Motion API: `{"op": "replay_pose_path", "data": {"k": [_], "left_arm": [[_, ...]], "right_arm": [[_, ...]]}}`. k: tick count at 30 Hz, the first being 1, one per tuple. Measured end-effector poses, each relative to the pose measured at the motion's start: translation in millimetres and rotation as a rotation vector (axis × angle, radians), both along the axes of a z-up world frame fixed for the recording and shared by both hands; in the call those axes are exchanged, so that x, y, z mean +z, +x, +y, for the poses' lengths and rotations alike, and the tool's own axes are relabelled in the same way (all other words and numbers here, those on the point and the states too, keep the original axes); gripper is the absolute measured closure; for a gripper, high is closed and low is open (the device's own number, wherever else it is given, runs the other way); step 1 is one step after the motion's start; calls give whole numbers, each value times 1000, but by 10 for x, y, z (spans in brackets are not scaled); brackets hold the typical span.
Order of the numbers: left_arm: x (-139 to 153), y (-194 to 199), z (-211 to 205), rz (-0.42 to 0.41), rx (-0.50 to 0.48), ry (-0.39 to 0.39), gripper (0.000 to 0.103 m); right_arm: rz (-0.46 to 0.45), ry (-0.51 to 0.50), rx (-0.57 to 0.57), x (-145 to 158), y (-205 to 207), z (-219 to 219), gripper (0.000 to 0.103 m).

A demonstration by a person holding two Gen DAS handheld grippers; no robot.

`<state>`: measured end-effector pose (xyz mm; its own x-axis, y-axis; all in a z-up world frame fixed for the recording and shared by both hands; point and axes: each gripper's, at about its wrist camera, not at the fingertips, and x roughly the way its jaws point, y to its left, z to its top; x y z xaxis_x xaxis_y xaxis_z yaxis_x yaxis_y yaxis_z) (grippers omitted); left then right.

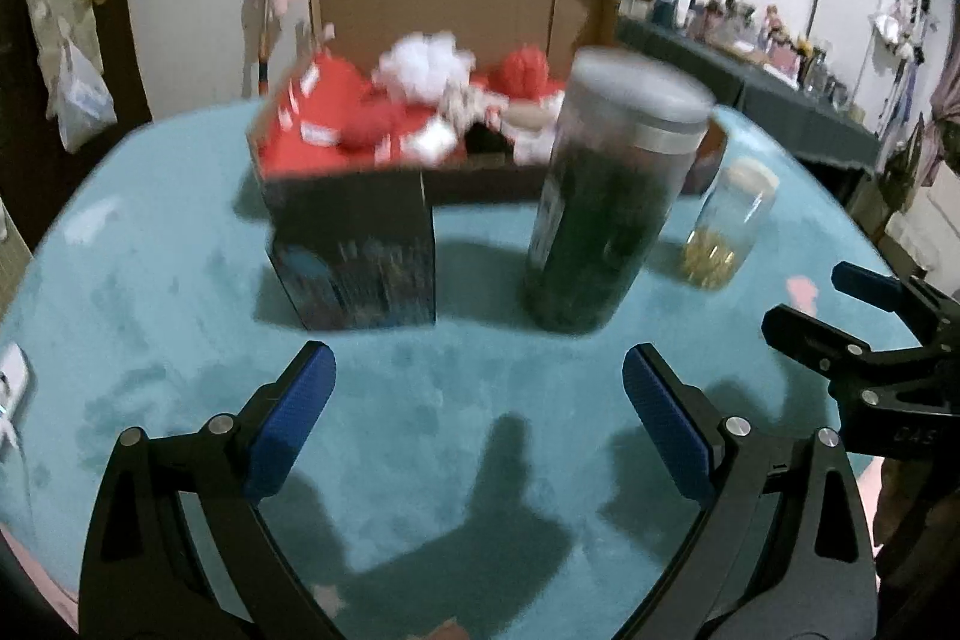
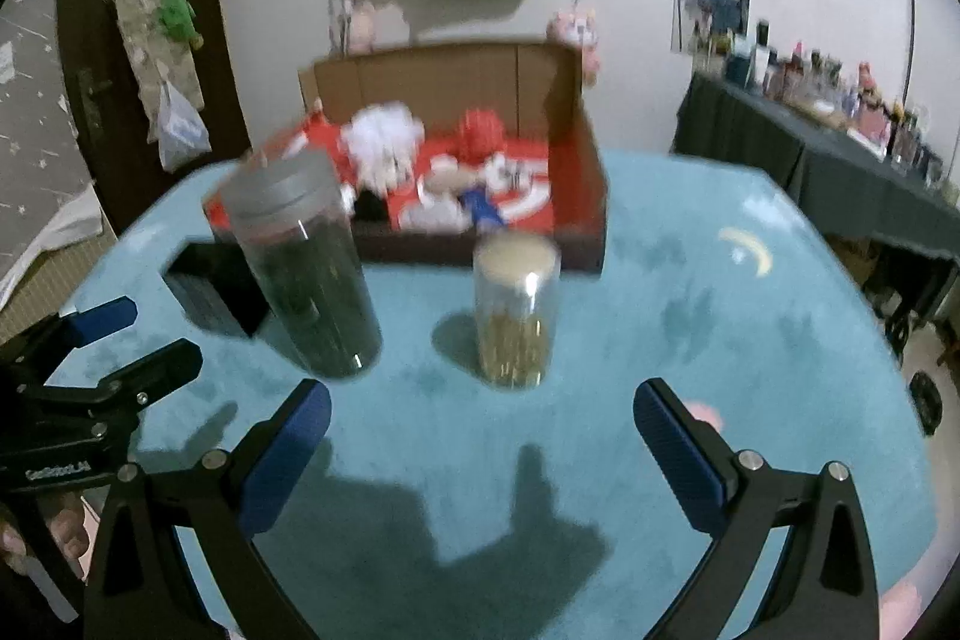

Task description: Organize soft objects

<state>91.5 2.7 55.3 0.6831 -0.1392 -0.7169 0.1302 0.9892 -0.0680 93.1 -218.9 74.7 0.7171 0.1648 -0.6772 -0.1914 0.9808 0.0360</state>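
Observation:
An open cardboard box (image 1: 576, 10) (image 2: 588, 160) at the back of the teal table holds soft toys: a white fluffy ball (image 1: 426, 61) (image 2: 384, 133), a red ball (image 1: 525, 70) (image 2: 480, 130) and red-and-white plush pieces. In front of the box stand a tall jar (image 1: 606, 196) (image 2: 306, 268) with a grey lid and dark green contents, and a small jar (image 1: 729, 226) (image 2: 516, 310) with golden bits. My left gripper (image 1: 480, 400) (image 2: 126, 340) is open over bare table, short of the tall jar. My right gripper (image 2: 480, 436) (image 1: 834, 304) is open too, short of the small jar.
A dark printed box (image 1: 360, 256) (image 2: 210, 292) stands left of the tall jar. A small pink thing (image 1: 801, 292) (image 2: 705, 412) lies on the teal cloth (image 1: 480, 460) near my right gripper. A dark side table (image 2: 840, 160) with bottles runs along the right wall. Bags hang on the back wall.

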Motion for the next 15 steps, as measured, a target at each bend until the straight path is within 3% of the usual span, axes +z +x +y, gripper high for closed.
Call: {"op": "replay_pose_path", "data": {"k": [7,15], "left_arm": [[-368,179,-9,99,46,25,5],[-390,149,-71,96,69,73,3]], "right_arm": [[104,-19,-31,-487,199,-33,0],[142,-62,-63,-652,265,11,0]]}}
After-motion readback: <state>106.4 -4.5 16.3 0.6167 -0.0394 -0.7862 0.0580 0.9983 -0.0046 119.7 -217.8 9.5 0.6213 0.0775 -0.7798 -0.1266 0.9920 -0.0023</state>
